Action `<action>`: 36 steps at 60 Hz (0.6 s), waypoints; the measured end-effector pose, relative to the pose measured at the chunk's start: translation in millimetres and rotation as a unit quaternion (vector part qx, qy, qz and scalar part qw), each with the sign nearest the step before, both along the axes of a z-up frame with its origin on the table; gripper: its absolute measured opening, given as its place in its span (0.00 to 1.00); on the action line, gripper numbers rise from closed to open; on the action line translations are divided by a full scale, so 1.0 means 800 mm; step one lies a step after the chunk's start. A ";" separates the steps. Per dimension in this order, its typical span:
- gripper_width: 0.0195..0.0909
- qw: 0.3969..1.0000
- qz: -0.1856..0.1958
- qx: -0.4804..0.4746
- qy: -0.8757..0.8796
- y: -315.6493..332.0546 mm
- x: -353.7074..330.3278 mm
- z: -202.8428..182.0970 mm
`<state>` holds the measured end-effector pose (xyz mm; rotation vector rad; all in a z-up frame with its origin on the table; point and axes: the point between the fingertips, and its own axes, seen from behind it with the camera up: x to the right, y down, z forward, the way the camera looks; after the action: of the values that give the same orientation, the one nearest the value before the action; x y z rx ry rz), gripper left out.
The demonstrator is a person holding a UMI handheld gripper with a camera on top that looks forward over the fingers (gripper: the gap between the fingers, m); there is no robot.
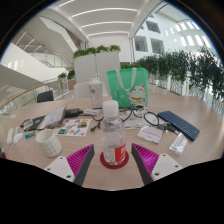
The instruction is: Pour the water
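Note:
A clear plastic water bottle (111, 125) with a red-and-white label stands upright on a round red coaster (113, 157) on the wooden table (190, 110). My gripper (112, 158) is open, and the bottle's base stands between its two fingers with a gap at each side. The left pink pad (78, 160) and the right pink pad (146, 156) flank the coaster without touching the bottle. A white paper cup (49, 144) stands to the left of the left finger.
A second clear bottle (95, 94) stands further back, with a green bag (128, 85) behind it. A dark keyboard (179, 124) lies to the right, glasses (133, 116) and papers lie around the middle, and plants line the far edge.

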<state>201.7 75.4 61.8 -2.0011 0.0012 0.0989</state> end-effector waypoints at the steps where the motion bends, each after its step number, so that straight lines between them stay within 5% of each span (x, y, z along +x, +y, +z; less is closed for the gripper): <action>1: 0.88 1.000 -0.003 -0.001 0.003 -0.009 -0.002 0.003; 36: 0.88 0.998 -0.031 0.000 -0.056 -0.320 -0.117 0.192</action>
<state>108.3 -180.3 215.4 -2.0023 -0.0093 -0.0521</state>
